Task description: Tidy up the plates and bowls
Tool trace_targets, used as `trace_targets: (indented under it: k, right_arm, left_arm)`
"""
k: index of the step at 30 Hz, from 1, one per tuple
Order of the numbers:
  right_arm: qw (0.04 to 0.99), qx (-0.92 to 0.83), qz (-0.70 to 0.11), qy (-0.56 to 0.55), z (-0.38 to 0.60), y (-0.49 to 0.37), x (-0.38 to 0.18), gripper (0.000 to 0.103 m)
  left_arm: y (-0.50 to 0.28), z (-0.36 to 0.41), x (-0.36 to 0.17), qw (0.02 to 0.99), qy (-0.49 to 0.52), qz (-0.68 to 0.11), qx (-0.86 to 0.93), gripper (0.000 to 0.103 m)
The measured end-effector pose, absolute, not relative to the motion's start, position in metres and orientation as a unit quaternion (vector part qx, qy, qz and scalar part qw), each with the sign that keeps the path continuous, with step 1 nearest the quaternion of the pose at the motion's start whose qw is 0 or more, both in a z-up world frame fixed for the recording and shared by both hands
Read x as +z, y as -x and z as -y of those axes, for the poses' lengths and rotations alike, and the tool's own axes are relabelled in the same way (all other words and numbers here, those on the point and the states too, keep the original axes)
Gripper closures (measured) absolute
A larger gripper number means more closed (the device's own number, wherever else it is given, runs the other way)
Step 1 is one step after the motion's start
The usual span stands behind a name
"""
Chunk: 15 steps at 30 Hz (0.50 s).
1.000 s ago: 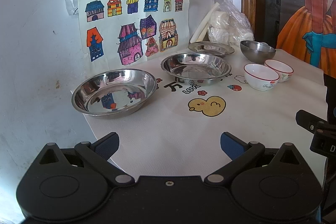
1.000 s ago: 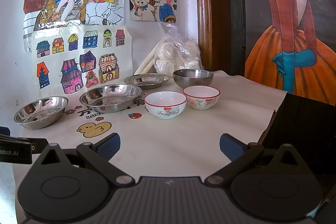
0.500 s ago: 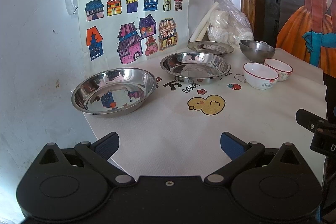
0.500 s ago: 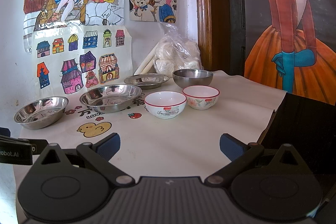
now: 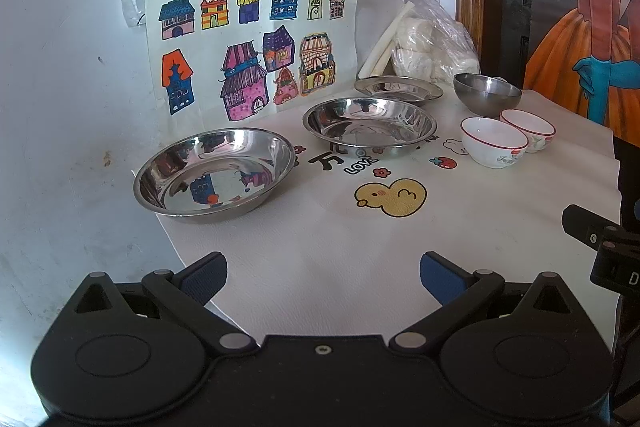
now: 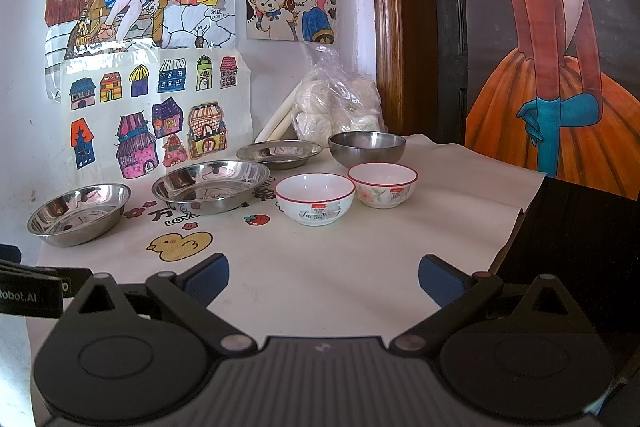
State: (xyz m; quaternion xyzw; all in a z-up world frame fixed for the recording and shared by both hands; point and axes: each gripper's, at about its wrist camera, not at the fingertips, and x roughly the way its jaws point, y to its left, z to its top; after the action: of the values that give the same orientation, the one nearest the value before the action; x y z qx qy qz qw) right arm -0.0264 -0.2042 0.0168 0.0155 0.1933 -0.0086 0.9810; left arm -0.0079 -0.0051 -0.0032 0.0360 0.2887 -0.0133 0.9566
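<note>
Both tongs spread wide, nothing between the pads: left gripper [image 5: 323, 273] and right gripper [image 6: 323, 275] hang over the near edge of the white tablecloth [image 6: 320, 291]. Against the frames a second back I see no shift; views and dishes unchanged.

From the right wrist: nearest steel plate [image 6: 79, 213] at 10 o'clock, second steel plate [image 6: 211, 185] at 11, shallow third steel plate [image 6: 279, 153] behind it. Red-rimmed white bowl [image 6: 315, 199] at 12, floral bowl [image 6: 383, 184] just beside it toward 1, steel bowl [image 6: 367, 148] behind them. All apart, unstacked. Plastic bag [image 6: 338, 103] against the wall.
</note>
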Motion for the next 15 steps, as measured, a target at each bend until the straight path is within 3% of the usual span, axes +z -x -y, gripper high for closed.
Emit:
trace_targets:
  k: [15]
  right_arm:
    - [0.981, -0.009, -0.193, -0.016, 0.2046, 0.0276, 0.0171, 0.000]
  left_arm:
    - [0.0079, 0.0053, -0.0033, 0.957, -0.036, -0.289, -0.013, 0.001]
